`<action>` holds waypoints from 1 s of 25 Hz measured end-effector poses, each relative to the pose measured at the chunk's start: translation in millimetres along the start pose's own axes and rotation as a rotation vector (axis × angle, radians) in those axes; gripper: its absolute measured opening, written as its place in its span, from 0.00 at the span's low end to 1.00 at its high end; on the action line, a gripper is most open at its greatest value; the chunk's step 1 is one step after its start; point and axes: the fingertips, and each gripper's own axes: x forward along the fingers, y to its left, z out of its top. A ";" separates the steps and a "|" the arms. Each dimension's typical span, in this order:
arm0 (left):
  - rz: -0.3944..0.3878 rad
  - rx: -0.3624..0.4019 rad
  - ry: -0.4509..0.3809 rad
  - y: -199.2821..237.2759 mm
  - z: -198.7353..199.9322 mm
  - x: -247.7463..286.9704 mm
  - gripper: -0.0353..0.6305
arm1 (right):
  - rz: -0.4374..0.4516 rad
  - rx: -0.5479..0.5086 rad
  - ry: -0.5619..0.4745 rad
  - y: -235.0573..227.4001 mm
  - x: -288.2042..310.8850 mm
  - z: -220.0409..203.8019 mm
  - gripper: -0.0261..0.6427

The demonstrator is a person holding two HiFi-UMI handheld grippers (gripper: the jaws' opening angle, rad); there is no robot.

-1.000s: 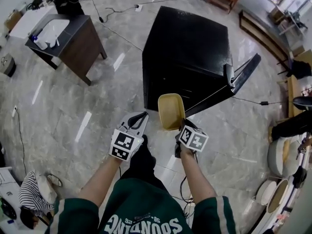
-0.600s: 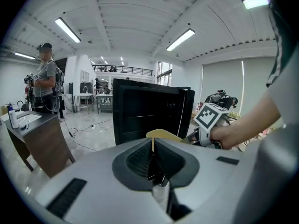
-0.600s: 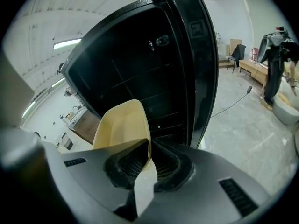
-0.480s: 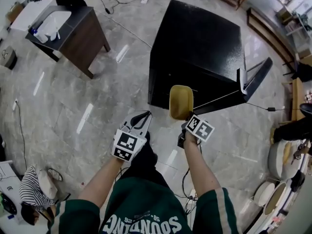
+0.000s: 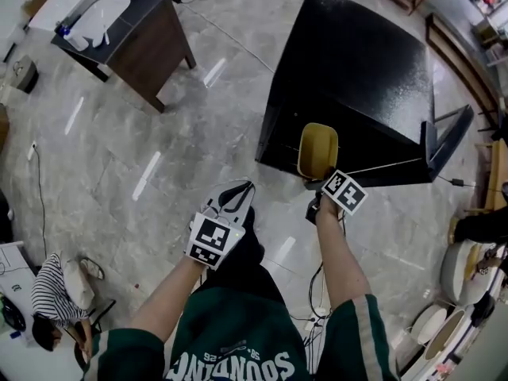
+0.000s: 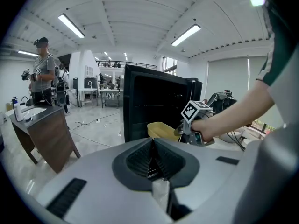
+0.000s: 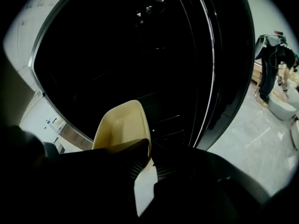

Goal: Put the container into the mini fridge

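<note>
A yellow-beige container point(image 5: 317, 150) hangs in front of the black mini fridge point(image 5: 357, 78), with my right gripper point(image 5: 319, 185) shut on its near rim. In the right gripper view the container point(image 7: 120, 128) points into the fridge's dark open interior point(image 7: 140, 55). The fridge door point(image 5: 441, 140) stands open to the right. My left gripper point(image 5: 236, 195) is held lower left of the container, jaws closed together with nothing between them; its own view shows the container point(image 6: 161, 129) and the right gripper point(image 6: 187, 130) ahead.
A brown table point(image 5: 131, 30) with a white tray stands at the far left on the marble floor. Cables point(image 5: 230, 34) run across the floor behind the fridge. Round basins point(image 5: 460, 272) and furniture sit at the right. A person point(image 6: 44, 78) stands in the background.
The right gripper has carried the container forward and to the right, closer to the fridge's open front. The left gripper stays low beside it, shifted slightly right.
</note>
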 end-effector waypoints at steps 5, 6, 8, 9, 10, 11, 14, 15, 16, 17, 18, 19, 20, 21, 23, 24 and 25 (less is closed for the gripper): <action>0.028 -0.017 0.020 10.5 -23.4 -4.9 0.09 | -0.029 0.010 0.007 1.6 26.0 3.2 0.11; 0.031 -0.019 0.022 11.2 -27.3 -5.6 0.09 | -0.032 0.009 0.010 1.6 29.5 4.2 0.11; 0.037 -0.024 0.026 13.2 -34.5 -6.2 0.09 | -0.034 0.013 0.014 1.3 36.7 6.7 0.11; 0.042 -0.027 0.027 14.7 -37.8 -6.2 0.09 | -0.035 0.016 0.014 1.3 40.6 7.7 0.11; 0.046 -0.031 0.027 16.5 -40.7 -5.9 0.09 | -0.036 0.019 0.014 1.3 44.9 8.6 0.11; 0.051 -0.035 0.026 18.2 -43.3 -5.0 0.09 | -0.037 0.021 0.014 1.0 49.5 9.4 0.11; 0.056 -0.043 0.024 21.0 -49.7 -1.1 0.09 | -0.046 0.038 0.016 -2.6 61.0 11.3 0.11; 0.056 -0.045 0.023 21.7 -51.5 0.2 0.09 | -0.050 0.046 0.015 -3.8 63.9 12.0 0.11; 0.055 -0.046 0.023 22.4 -53.1 1.6 0.09 | -0.052 0.055 0.014 -4.6 66.6 12.7 0.11; 0.055 -0.047 0.023 23.0 -54.6 3.3 0.09 | -0.052 0.067 0.013 -5.2 69.4 13.2 0.11; 0.054 -0.048 0.023 23.6 -55.7 5.4 0.09 | -0.053 0.080 0.014 -5.8 72.2 13.7 0.11; 0.053 -0.049 0.022 24.2 -56.1 7.9 0.09 | -0.055 0.090 0.015 -6.7 75.1 14.3 0.11; 0.052 -0.049 0.021 24.8 -55.9 10.5 0.09 | -0.059 0.098 0.016 -7.9 77.9 15.2 0.11; 0.051 -0.050 0.019 25.3 -55.3 12.9 0.09 | -0.063 0.104 0.015 -9.3 80.7 16.4 0.11; 0.049 -0.052 0.013 27.1 -53.9 17.2 0.09 | -0.070 0.118 0.011 -11.6 85.9 19.6 0.11; 0.050 -0.053 0.012 28.5 -53.5 19.1 0.09 | -0.072 0.126 0.007 -12.1 88.6 21.4 0.11; 0.050 -0.054 0.011 29.9 -53.7 20.9 0.09 | -0.073 0.133 0.004 -12.3 91.4 23.2 0.11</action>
